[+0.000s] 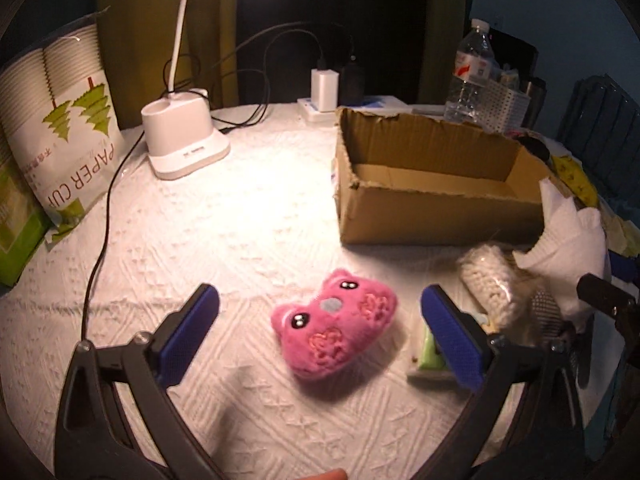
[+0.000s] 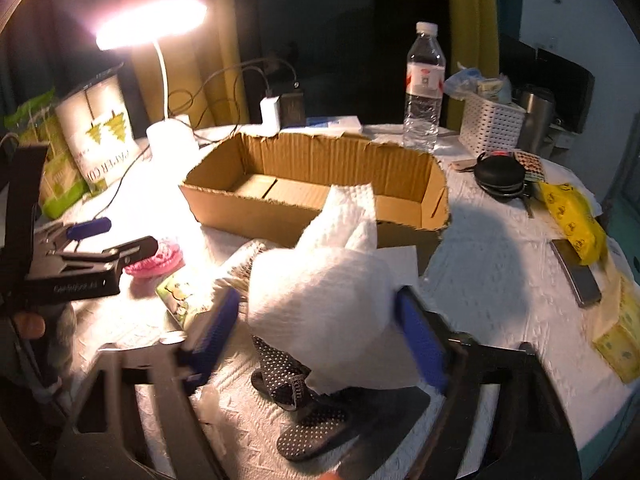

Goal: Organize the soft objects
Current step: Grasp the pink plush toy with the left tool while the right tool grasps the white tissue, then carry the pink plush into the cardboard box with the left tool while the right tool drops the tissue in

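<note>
A pink plush toy (image 1: pixel 336 324) lies on the white tablecloth between and just beyond the blue pads of my left gripper (image 1: pixel 320 324), which is open and clear of it. My right gripper (image 2: pixel 320 320) straddles a crumpled white paper towel (image 2: pixel 328 300). Its right pad touches the towel, while the left pad stands a sliver off it. Under the towel lies a black dotted fabric piece (image 2: pixel 304 412). A cream knitted item in clear wrap (image 1: pixel 488 284) and a green packet (image 1: pixel 428 356) lie to the right of the plush. An open cardboard box (image 1: pixel 420 200) with nothing in it stands behind them.
At the back stand a lit desk lamp (image 1: pixel 184 140) with cables, a bag of paper cups (image 1: pixel 68 128), a water bottle (image 2: pixel 424 84) and a white basket (image 2: pixel 492 124). On the right lie a black round case (image 2: pixel 500 176), a phone (image 2: pixel 576 268) and yellow packets (image 2: pixel 572 216).
</note>
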`<state>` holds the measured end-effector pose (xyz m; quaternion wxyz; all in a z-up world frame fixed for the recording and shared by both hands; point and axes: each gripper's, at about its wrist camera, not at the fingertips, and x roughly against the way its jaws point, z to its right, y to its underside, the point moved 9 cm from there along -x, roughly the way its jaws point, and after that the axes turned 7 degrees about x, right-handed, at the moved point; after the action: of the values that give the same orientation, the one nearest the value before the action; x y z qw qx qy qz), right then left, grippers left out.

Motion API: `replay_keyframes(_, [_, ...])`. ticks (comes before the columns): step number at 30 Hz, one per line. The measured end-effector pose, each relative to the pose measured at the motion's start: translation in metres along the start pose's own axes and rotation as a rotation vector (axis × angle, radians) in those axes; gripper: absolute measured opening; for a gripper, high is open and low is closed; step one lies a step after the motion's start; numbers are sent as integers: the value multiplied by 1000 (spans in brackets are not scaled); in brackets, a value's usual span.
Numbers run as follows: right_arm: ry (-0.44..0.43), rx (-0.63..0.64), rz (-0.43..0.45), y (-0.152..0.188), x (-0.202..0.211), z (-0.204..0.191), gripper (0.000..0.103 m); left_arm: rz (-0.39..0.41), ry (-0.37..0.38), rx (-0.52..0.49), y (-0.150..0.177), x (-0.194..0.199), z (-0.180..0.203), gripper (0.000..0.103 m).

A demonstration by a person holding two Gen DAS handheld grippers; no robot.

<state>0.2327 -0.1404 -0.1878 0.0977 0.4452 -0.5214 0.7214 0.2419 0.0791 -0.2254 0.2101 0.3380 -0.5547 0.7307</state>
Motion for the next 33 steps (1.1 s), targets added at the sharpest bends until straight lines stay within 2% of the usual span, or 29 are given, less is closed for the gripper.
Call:
replay_keyframes(1, [-14,3,-10,1,-3,-1,33,-10,0,3,1,-5,-2,101])
replay_keyframes(2, [-27,4,-16,1,-5,-1,24,-18,2,4,1,-8,-2,101])
replay_keyframes(3, [-29,2,-13,1,-4,0,18,-25,0,1,3,-11,-2,96])
replay_keyframes(6, [-42,-1,29,-5,6,4,13,-67,6,0,9,-23,-2,86])
replay_keyframes(7, [-38,-3,44,-7,11,7,12,-81,12,0,12,-26,-2,85])
replay_keyframes(11, [-64,-31,118,-19,35,16,12,-110,53,-22,19,-30,8,61])
replay_keyframes(18, [-51,-56,240,-40,80,34,12,-94,82,-26,21,-15,16,41])
replay_keyframes(21, [-36,-46,275,-45,95,37,12,-71,102,-16,17,0,15,37])
replay_keyframes(33, [-23,-15,355,-57,125,48,12,54,158,-41,-16,63,42,36])
